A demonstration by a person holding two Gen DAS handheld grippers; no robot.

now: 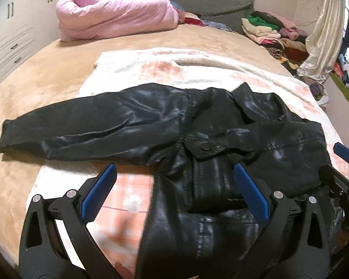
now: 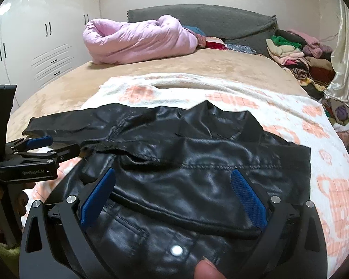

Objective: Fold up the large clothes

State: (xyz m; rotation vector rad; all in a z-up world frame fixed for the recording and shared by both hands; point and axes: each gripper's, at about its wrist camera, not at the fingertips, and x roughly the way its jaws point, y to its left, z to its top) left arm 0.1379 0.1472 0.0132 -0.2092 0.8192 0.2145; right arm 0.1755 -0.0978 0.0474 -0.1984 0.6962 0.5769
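1. The left gripper (image 1: 174, 193) had its fingers (image 1: 98, 193) spread wide with nothing between them. It hovered over the near edge of the jacket (image 1: 165, 125), probably to line up on the body below the armpit.

2. The right gripper (image 2: 173, 197) was likewise wide apart and empty. Its blue fingers (image 2: 249, 200) framed the folded front panel, a stance that suited checking the fold before picking an edge.

3. The jacket, black and shiny like leather, lay on the bed on a white and orange blanket (image 1: 132, 67). That gave it a flat surface for folding.

4. One sleeve (image 1: 65, 125) stretched out flat to the left, onto the tan bedspread (image 1: 46, 76). It was judged to be the part not yet folded in.

5. The collar (image 2: 209, 111) pointed away from the person, so the hem sat nearest and within easy reach of both tools.

6. At the head of the bed lay a rolled pink quilt (image 2: 137, 39), well apart from the jacket. A pile of clothes (image 2: 295, 53) sat at the far right corner, likely out of the way to keep the middle free.
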